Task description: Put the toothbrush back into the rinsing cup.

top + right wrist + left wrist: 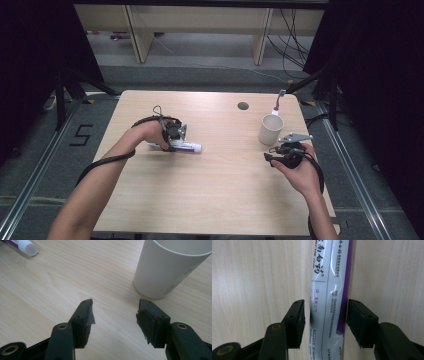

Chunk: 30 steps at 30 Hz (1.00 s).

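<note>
A white and purple toothpaste tube (186,146) lies flat on the wooden table (215,195), left of centre, its cap pointing right. My left gripper (168,144) points down over the tube's back end. In the left gripper view the tube (329,285) runs between the jaws of the left gripper (325,315). The right pad (357,322) sits at the tube's purple edge, and a thin gap shows beside the left pad (298,320). My right gripper (270,159) hovers open and empty near a white cup (270,130). In the right gripper view the right gripper (115,313) has the cup (170,267) ahead to its right.
A toothbrush (277,102) stands in the cup, leaning toward the back right. The tube's white cap (28,249) shows at the top left of the right gripper view. A round cable hole (243,106) sits near the table's far edge.
</note>
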Each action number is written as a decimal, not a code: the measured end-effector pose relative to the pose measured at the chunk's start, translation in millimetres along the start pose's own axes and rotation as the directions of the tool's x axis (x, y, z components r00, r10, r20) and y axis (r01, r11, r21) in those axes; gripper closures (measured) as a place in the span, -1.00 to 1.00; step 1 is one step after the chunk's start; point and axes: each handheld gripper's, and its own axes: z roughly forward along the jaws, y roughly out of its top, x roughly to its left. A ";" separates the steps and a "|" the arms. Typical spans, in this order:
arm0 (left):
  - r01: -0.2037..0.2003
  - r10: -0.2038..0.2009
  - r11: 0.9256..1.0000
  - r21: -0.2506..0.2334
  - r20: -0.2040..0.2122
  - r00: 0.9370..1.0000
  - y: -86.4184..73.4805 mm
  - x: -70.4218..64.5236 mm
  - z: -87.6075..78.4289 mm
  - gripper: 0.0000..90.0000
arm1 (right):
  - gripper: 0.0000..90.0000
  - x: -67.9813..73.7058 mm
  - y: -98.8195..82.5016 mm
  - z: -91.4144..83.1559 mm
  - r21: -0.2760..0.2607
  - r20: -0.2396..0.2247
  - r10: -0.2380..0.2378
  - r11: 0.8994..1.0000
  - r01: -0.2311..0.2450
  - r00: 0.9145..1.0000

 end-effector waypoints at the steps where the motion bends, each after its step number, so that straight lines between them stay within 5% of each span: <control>1: 0.000 0.000 1.000 0.000 0.000 1.000 0.0 0.0 0.0 0.08 | 0.03 0.0 0.0 0.0 0.000 0.000 0.000 1.000 0.000 1.000; 30: -0.049 0.048 0.998 0.048 0.023 0.999 12.9 -0.6 8.3 0.20 | 0.04 0.2 1.1 1.0 0.008 -0.011 0.010 1.000 -0.010 1.000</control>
